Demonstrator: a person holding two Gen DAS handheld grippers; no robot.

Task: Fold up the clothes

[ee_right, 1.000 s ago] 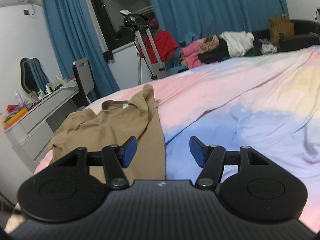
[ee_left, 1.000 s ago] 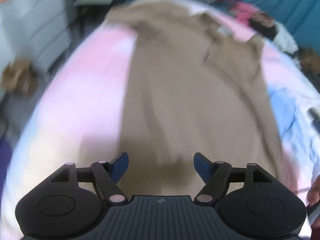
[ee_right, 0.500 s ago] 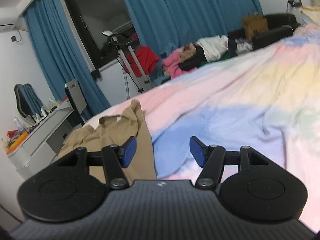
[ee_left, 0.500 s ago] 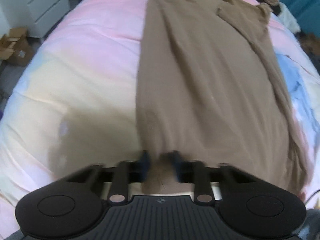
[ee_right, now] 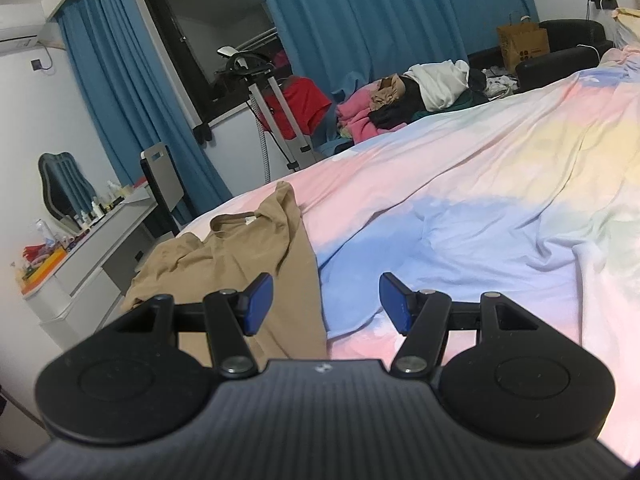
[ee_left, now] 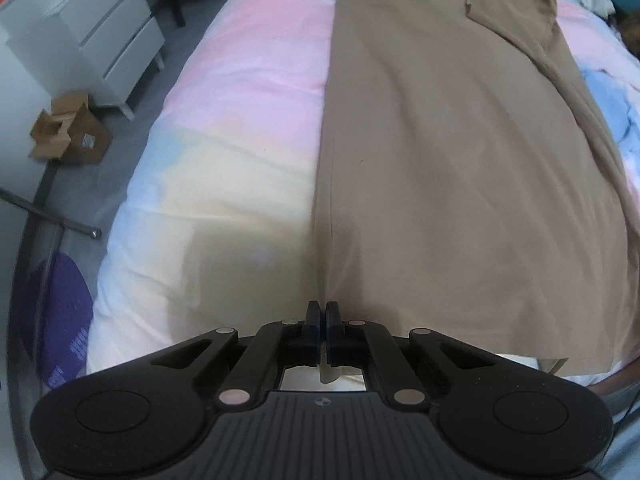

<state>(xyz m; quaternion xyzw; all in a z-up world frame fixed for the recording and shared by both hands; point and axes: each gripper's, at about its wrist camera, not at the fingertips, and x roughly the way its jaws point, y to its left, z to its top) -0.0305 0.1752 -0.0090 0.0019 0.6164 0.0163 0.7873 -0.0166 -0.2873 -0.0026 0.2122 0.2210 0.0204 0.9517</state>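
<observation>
A tan T-shirt [ee_left: 440,160] lies spread lengthwise on the pastel bedspread [ee_left: 248,92], collar end far away. My left gripper [ee_left: 322,312] points down at the shirt's near hem and is shut on its lower left corner, lifting the cloth a little. In the right wrist view the same tan T-shirt [ee_right: 248,256] lies at the left, collar toward the dresser. My right gripper [ee_right: 326,300] hovers over the shirt's right edge and the blue patch of the bedspread [ee_right: 460,200], jaws open, nothing between them.
A white dresser [ee_left: 100,32] and a cardboard box [ee_left: 68,132] stand on the floor left of the bed. A pile of clothes [ee_right: 408,96], a garment steamer stand [ee_right: 264,100] and blue curtains [ee_right: 360,20] lie beyond the bed. A chair [ee_right: 160,176] is at the desk.
My left gripper came down on the shirt's near hem and its jaws went from wide open to shut on the corner. The right gripper shifted its view rightward and stayed open.
</observation>
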